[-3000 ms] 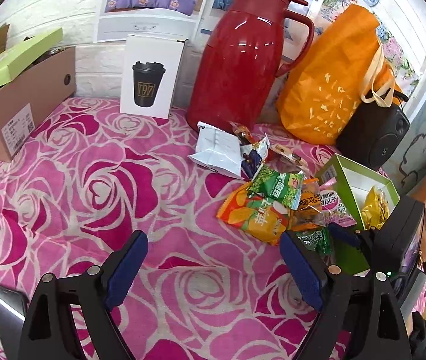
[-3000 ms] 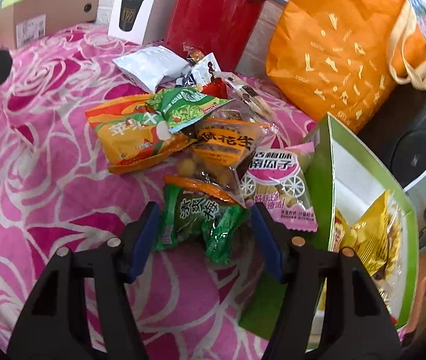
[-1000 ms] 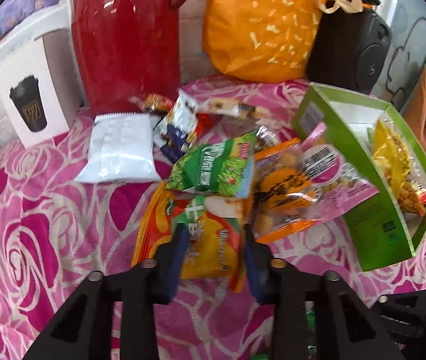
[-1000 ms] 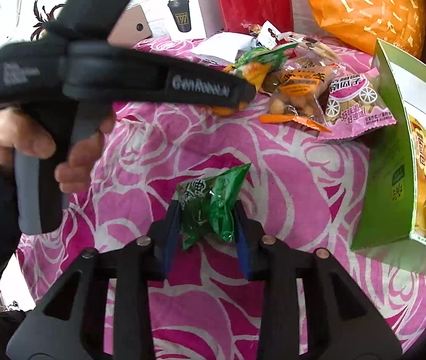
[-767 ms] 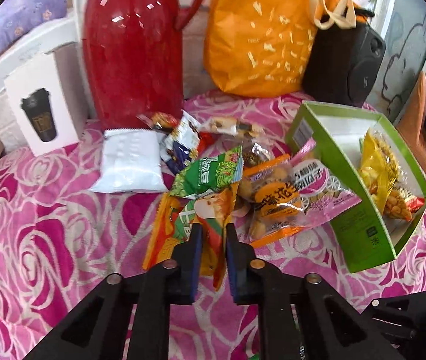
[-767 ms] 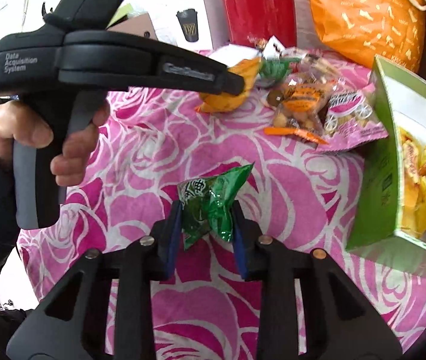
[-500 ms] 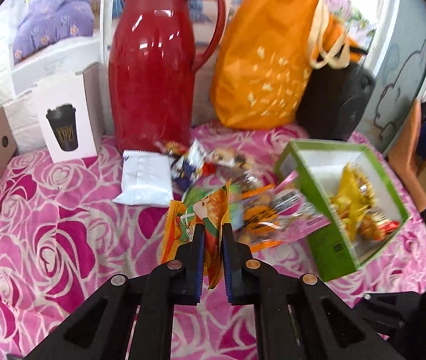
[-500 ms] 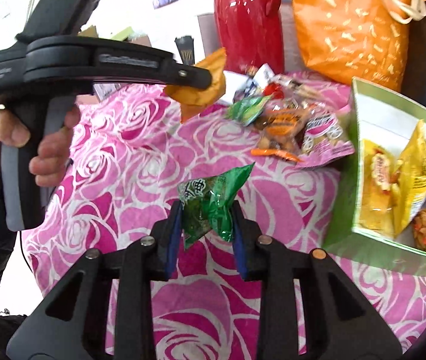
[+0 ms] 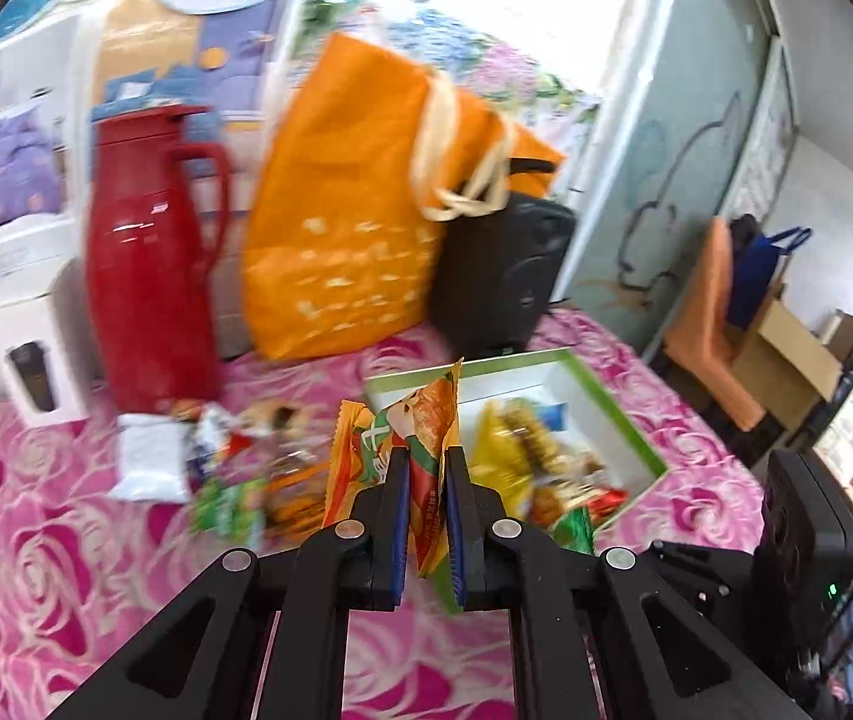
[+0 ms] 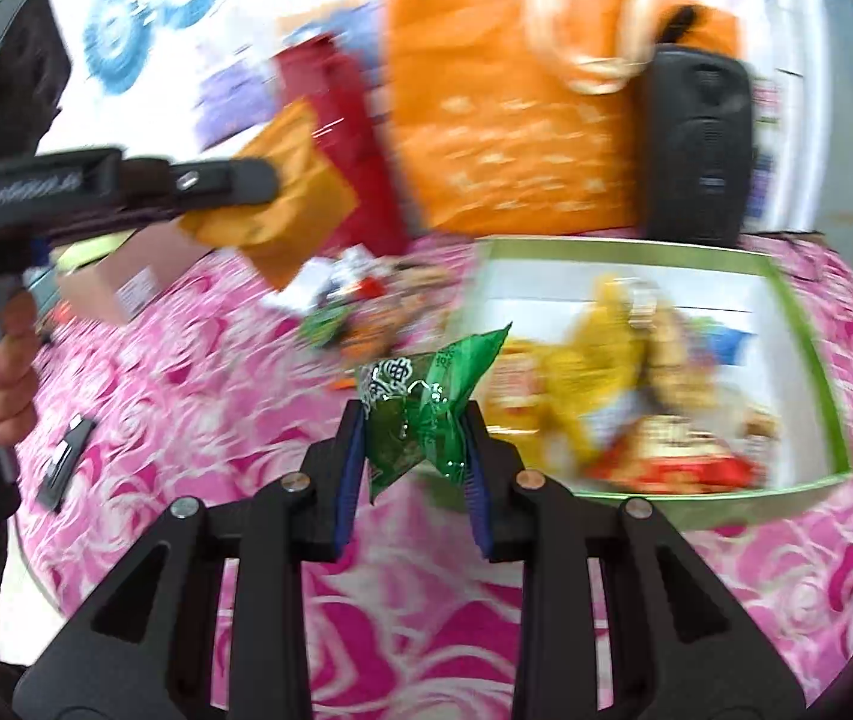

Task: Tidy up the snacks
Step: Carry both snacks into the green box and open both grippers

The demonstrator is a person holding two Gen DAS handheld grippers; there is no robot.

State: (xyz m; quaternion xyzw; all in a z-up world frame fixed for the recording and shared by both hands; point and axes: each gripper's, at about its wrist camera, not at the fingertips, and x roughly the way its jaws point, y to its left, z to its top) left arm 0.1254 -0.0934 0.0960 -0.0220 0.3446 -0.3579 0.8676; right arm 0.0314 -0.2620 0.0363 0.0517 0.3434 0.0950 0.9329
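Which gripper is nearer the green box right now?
Right. The right gripper, shut on the green packet, hangs at the green box near rim; the left gripper, holding the orange packet, sits farther back.

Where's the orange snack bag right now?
The orange bag is pinched in the left claw, lifted off the table, centre of the left wrist view, in front of the green box and right of the snack pile.

Green box (image 10: 804,324) open-topped; snack pile (image 9: 246,480) crowds its left.
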